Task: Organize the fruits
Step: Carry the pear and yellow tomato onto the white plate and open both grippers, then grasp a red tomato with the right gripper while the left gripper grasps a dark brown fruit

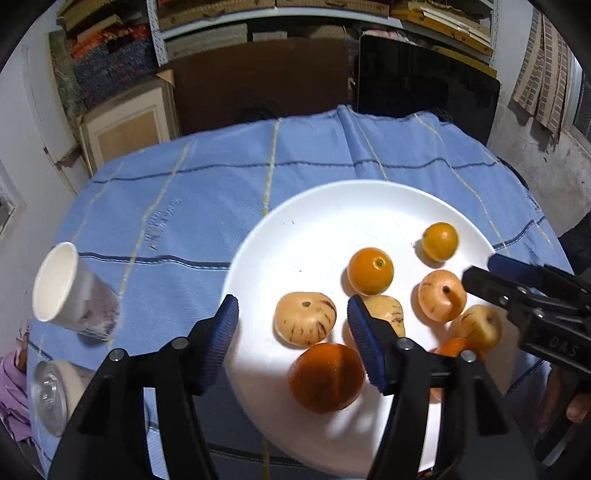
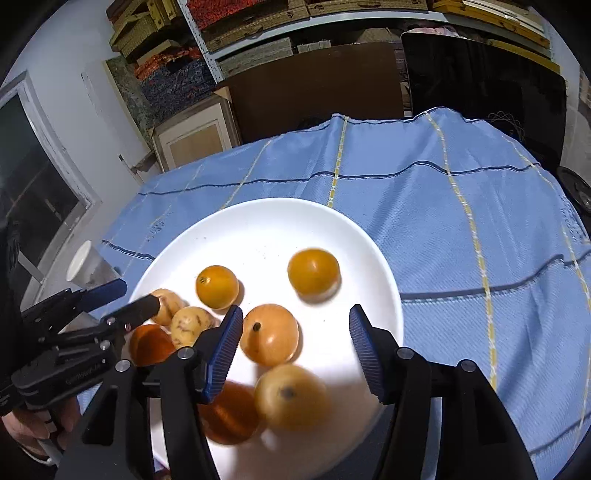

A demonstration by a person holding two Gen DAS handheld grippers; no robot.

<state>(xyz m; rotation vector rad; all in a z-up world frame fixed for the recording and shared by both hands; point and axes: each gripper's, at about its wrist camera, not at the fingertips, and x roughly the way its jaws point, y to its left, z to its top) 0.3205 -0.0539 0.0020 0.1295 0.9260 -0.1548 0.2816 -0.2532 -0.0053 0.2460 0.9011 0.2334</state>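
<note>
I hold both grippers over the plate (image 1: 258,236) with fingers spread, gripping nothing. An orange (image 1: 325,377) sits between my left fingers (image 1: 225,325); pale fruit (image 2: 270,334) lies just inside my right fingers (image 2: 225,341).

The plate (image 1: 280,236) serves as landmark and rests on the tablecloth (image 1: 207,192), toward its near right part in the left wrist view. Seven fruits lie on the plate, all in its near and right half: one fruit (image 1: 439,242) farthest back, another (image 1: 370,271) just nearer and left of it, a third (image 1: 441,295) right of that, a fourth (image 1: 305,318) left of centre, a fifth (image 1: 326,377) nearest the front. Two more sit at the near right, partly hidden. Left of the plate, well apart, a cup (image 1: 70,291) lies tipped on the cloth; nearer than it lies a can (image 1: 55,395). Behind the plate, beyond the table, stand shelves (image 1: 258,29).
</note>
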